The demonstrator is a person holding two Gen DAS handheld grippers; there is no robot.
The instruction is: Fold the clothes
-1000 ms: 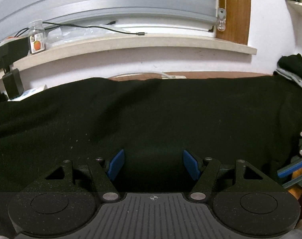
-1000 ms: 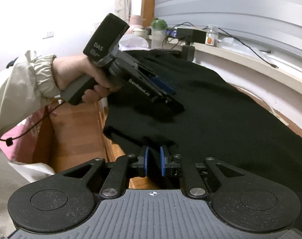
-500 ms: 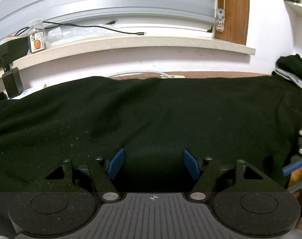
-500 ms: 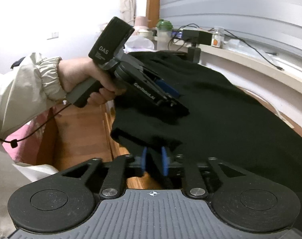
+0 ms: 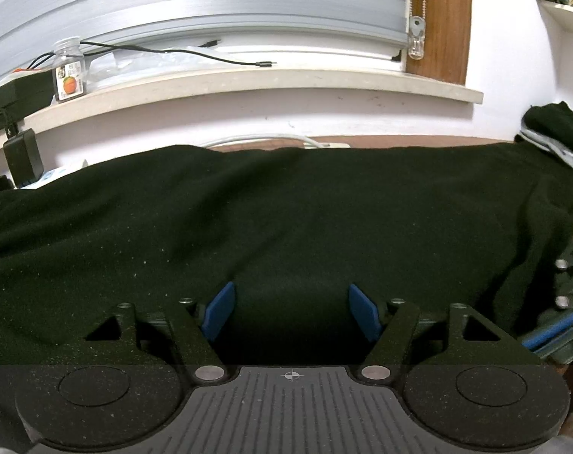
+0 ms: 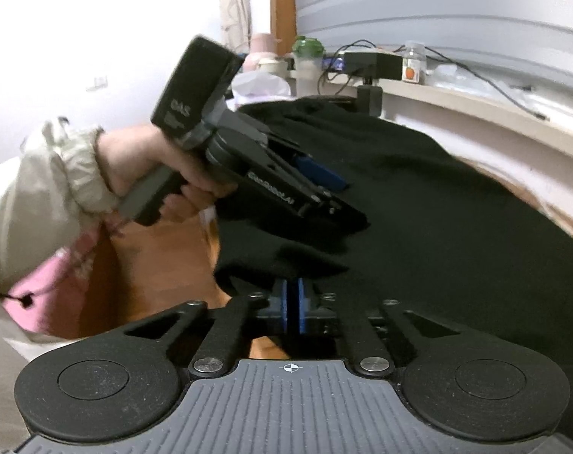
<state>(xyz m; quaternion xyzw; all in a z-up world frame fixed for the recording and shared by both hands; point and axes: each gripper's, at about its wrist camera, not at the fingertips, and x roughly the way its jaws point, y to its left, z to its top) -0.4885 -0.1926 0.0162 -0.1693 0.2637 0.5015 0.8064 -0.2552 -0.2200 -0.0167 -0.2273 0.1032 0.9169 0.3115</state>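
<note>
While the black garment (image 5: 286,204) lies spread flat, you hold its near edge.
Your right gripper (image 6: 293,304) pinches the hem; your left gripper (image 5: 291,308) gapes wide over it.

Both views: heavy fisheye, corners vignetted black, straight lines bowed toward the edges. Indoor light, soft and even, no hard shadows. White wall (image 6: 78,38) in the right wrist view is blown out, near clipping. Black garment (image 5: 286,208) is underexposed, folds barely readable, fine sensor noise or lint speckle on it. Left wrist view is sharp. Right wrist view has motion blur on the left gripper (image 6: 324,193) and cream sleeve (image 6: 40,181).
</note>
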